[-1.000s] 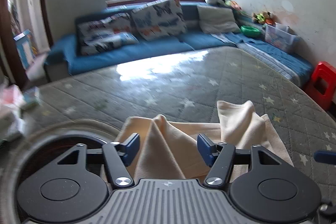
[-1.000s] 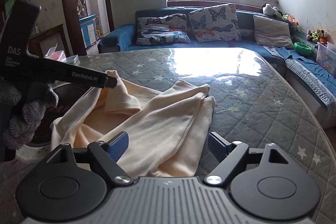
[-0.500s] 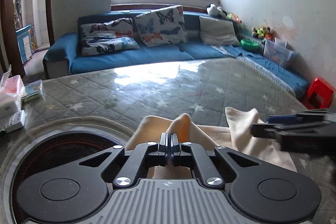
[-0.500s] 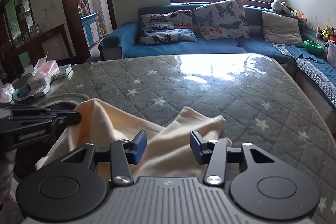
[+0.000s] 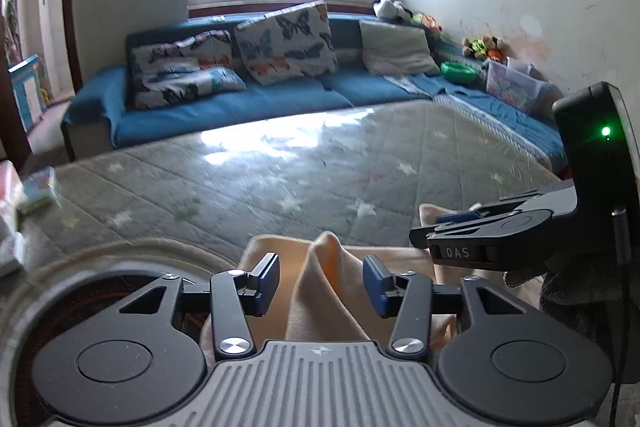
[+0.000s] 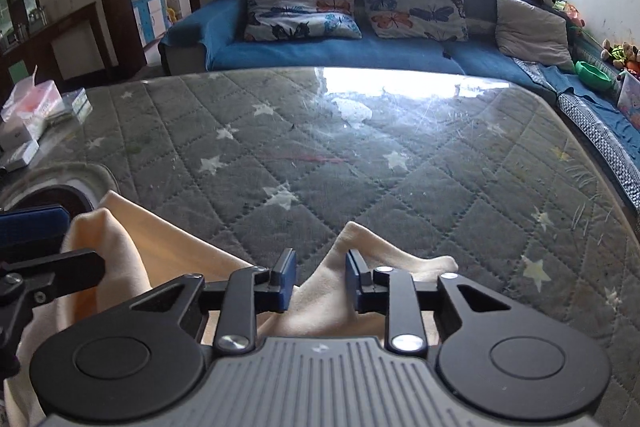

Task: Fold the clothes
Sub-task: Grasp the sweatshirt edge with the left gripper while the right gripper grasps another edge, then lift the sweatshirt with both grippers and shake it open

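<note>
Left side first. The left gripper (image 5: 321, 283) was clamped shut on a raised ridge of the cream garment (image 5: 332, 291) half a second ago. Its jaws are now opening. The ridge stands between the blue pads (image 5: 267, 283), and neither pad presses on it. The pinch is released, so this corner is probably considered placed, or a fresh hold is being sought.

Right side. The right gripper (image 6: 320, 281) stood wide open a second ago, above the spread cloth. It has since travelled in beside the left tool, and its jaws are closing. A peak of the cream fabric rises between them. The right pad appears to touch the cloth, while a gap remains at the left pad; no firm grip is established yet. In the left wrist view the right tool (image 5: 500, 235) sits just beside the garment's far corner, though motion blur makes contact there hard to judge.

Implication for the task: control of the garment passes from the left tool to the right, and the fold is at an early stage.

Materials and shapes:
- Garment: soft, matte, knit-like cloth that bunches into rounded ridges at the near edge of the table.
- Table cover (image 6: 360, 163): grey, diamond-quilted, pale stars, under a glossy clear sheet that reflects the window.
- Gripper bodies: rigid black plastic, ribbed grey housing.
</note>
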Demonstrator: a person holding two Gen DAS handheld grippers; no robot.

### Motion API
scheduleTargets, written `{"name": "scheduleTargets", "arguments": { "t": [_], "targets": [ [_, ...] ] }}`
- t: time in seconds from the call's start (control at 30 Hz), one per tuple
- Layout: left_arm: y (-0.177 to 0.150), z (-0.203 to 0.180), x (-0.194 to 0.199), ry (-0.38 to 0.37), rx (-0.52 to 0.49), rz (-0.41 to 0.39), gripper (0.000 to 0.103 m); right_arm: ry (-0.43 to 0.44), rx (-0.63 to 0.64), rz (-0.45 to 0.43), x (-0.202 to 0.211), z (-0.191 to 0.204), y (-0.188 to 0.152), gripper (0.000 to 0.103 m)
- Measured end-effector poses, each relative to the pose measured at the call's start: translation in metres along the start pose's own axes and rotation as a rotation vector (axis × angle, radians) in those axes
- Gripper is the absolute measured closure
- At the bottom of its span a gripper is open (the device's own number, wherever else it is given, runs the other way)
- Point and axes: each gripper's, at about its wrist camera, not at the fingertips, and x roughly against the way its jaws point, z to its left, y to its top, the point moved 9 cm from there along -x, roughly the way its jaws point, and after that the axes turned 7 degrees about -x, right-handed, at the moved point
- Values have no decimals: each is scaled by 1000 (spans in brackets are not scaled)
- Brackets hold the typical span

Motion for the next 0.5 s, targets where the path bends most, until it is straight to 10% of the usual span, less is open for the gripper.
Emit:
{"name": "scheduleTargets", "arguments": {
  "t": [0.1,0.5],
  "targets": [
    [-9,1,-11,-1,-3,36,93,-15,12,-13,0,-2,-2,89],
    [-21,44,71,120,130,-98,97,-31,-47,-195,73,-35,-5,101]
  ]
}}
